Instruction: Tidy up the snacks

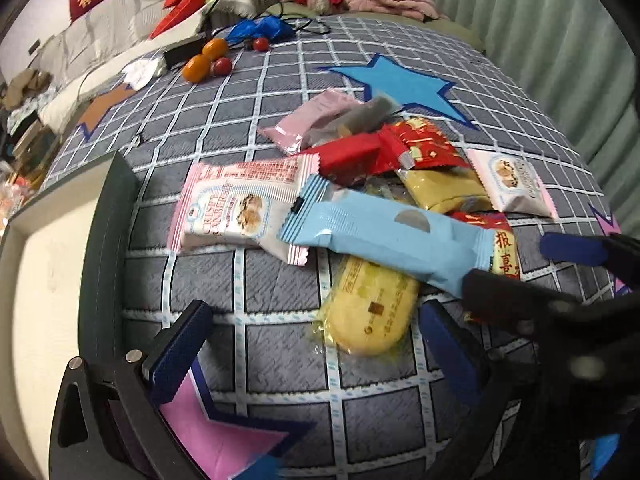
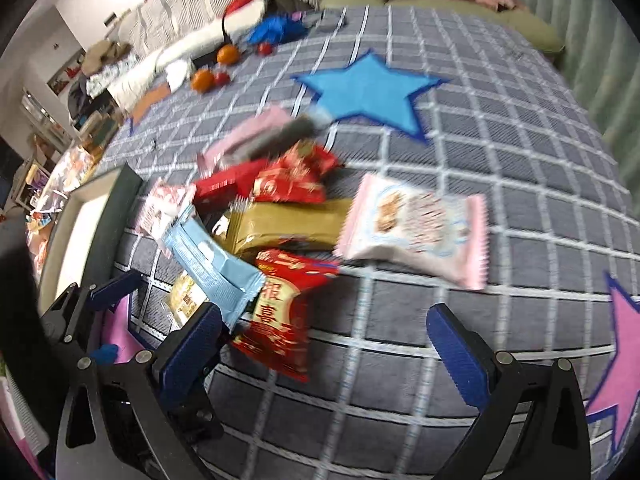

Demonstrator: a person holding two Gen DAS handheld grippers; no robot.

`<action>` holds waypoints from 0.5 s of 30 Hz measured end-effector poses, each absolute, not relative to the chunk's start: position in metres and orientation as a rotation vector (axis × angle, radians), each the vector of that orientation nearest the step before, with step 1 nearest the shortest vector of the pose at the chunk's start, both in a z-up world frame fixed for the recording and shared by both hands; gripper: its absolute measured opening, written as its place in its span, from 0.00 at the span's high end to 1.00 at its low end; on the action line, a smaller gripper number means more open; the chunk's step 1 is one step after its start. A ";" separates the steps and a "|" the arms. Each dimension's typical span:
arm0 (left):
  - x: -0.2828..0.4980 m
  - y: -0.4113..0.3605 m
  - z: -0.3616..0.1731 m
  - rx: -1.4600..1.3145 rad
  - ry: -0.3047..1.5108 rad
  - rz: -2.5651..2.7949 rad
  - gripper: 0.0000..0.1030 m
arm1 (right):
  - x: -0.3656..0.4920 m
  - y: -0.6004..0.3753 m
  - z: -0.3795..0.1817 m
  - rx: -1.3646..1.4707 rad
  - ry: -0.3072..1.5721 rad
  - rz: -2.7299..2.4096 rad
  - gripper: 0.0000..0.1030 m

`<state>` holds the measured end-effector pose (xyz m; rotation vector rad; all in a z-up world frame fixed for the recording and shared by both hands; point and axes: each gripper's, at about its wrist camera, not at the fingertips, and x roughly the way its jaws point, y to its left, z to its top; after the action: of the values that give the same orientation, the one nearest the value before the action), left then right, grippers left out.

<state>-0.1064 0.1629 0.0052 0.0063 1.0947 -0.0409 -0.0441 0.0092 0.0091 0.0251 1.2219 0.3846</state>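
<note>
Here the yellow snack (image 1: 370,312) lies between the left gripper (image 1: 316,350)'s parted fingers, while the right gripper (image 2: 324,338)'s fingers gape around the red packet (image 2: 280,316).

Grey bed (image 1: 248,344) with white grid lines, sewn with a blue star (image 1: 400,80) upper centre and a pink star (image 1: 224,436) at the bottom. Snack pile (image 1: 360,200) mid-frame, directly on the cover: pink-and-white cracker packet (image 1: 236,208), light blue packet (image 1: 384,236), yellow clear-wrapped cake (image 1: 372,312), red packets (image 1: 384,152). Dark-rimmed box (image 1: 112,248) at left edge. Oranges (image 1: 204,60), small red fruits (image 1: 221,66) and blue bag (image 1: 264,28) upper left.
</note>
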 end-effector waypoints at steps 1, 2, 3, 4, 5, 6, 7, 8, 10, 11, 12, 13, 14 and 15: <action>-0.105 0.163 0.006 0.010 1.102 -0.042 0.00 | -0.043 0.011 0.007 0.023 1.234 0.377 0.05; -0.103 0.162 0.006 0.012 1.121 -0.039 0.00 | -0.044 0.013 0.006 0.019 1.240 0.374 0.11; -0.100 0.161 0.006 0.012 1.131 -0.039 0.00 | -0.046 0.015 0.009 -0.007 1.222 0.360 0.18; -0.098 0.158 0.007 0.015 1.136 -0.041 0.01 | -0.048 0.017 0.012 -0.018 1.212 0.357 0.38; -0.096 0.155 0.008 0.018 1.135 -0.044 0.03 | -0.050 0.017 0.016 -0.017 1.211 0.360 0.60; -0.096 0.152 0.010 0.022 1.128 -0.050 0.09 | -0.051 0.013 0.019 0.005 1.219 0.370 0.69; -0.097 0.148 0.011 0.029 1.123 -0.060 0.17 | -0.051 0.007 0.019 0.027 1.231 0.369 0.72; -0.099 0.142 0.015 0.039 1.117 -0.078 0.24 | -0.054 -0.001 0.021 0.056 1.237 0.369 0.72; -0.103 0.134 0.018 0.058 1.100 -0.102 0.56 | -0.063 -0.011 0.026 0.059 1.234 0.357 0.72; -0.107 0.130 0.019 0.078 1.095 -0.105 0.60 | -0.070 -0.018 0.029 0.050 1.230 0.346 0.72; -0.109 0.128 0.019 0.086 1.096 -0.104 0.61 | -0.077 -0.024 0.031 0.046 1.232 0.339 0.72; -0.117 0.127 0.020 0.084 1.099 -0.106 0.62 | -0.083 -0.029 0.033 0.043 1.236 0.329 0.72; -0.125 0.127 0.020 0.080 1.101 -0.115 0.62 | -0.091 -0.035 0.035 0.044 1.241 0.322 0.72; -0.133 0.127 0.021 0.087 1.096 -0.121 0.62 | -0.100 -0.043 0.036 0.046 1.245 0.312 0.72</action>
<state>-0.1325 0.1265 0.0209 0.0870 1.0965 -0.1208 -0.1003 -0.0431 0.0359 0.0456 1.2449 0.3115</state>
